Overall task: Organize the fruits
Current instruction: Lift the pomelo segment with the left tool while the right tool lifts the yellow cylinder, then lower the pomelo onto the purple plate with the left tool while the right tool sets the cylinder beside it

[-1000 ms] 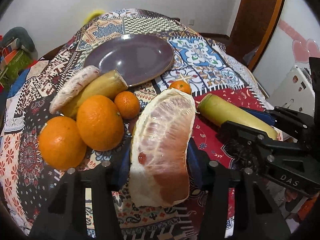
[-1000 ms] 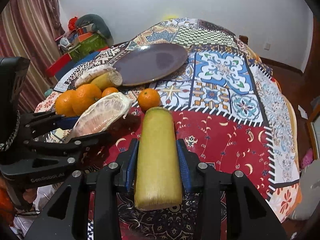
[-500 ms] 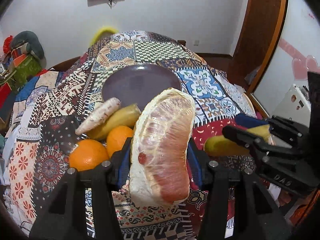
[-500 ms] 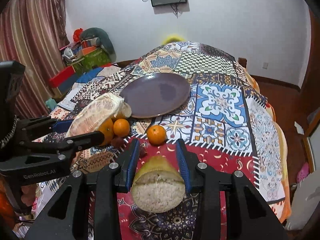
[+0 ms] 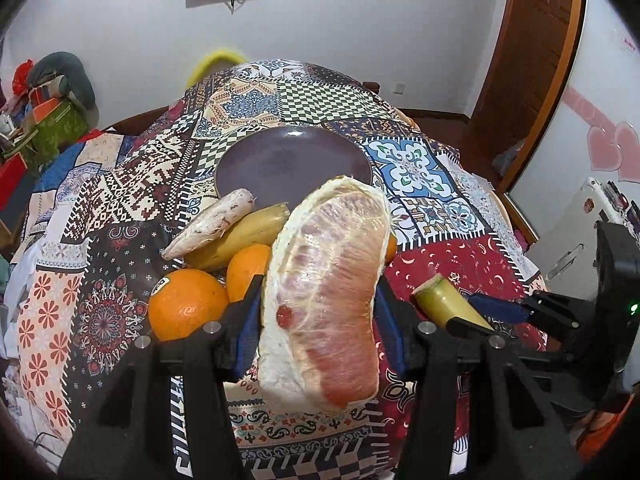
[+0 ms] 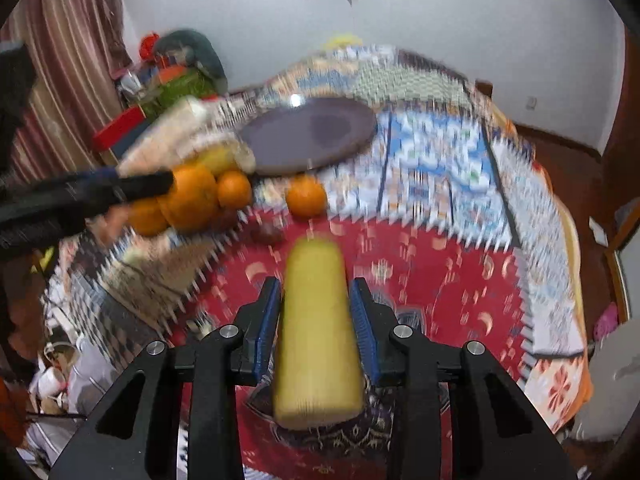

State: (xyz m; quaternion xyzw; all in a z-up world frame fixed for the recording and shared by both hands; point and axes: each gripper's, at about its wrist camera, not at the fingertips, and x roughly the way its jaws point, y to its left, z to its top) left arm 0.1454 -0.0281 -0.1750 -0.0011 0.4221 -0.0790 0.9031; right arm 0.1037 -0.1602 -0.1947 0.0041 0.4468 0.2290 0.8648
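Note:
A peeled pomelo wedge in clear film (image 5: 324,292) hangs above the patchwork cloth, and my left gripper (image 5: 318,284) is shut on it. My right gripper (image 6: 316,284) holds a yellow-green cane piece (image 6: 316,320) lengthwise between its blue pads, its jaws closing on it. That cane piece (image 5: 444,300) also shows to the right in the left wrist view. The bare purple plate (image 5: 292,160) lies farther back on the table. Two big oranges (image 5: 186,304) and a small one (image 6: 234,190) sit left of the pomelo. A lone tangerine (image 6: 306,196) sits ahead of the cane.
A yellow cane piece (image 5: 244,236) and a pale pinkish one (image 5: 212,228) lie against the plate's near rim. A small dark fruit (image 6: 266,234) rests on the red cloth. The table edge falls off at right, near a wooden door (image 5: 520,60). Clutter stands at far left.
The left gripper rose with the pomelo, so the oranges and plate now look lower and farther. The cane piece tipped end-on, then back to lengthwise; the right wrist view is now motion-blurred.

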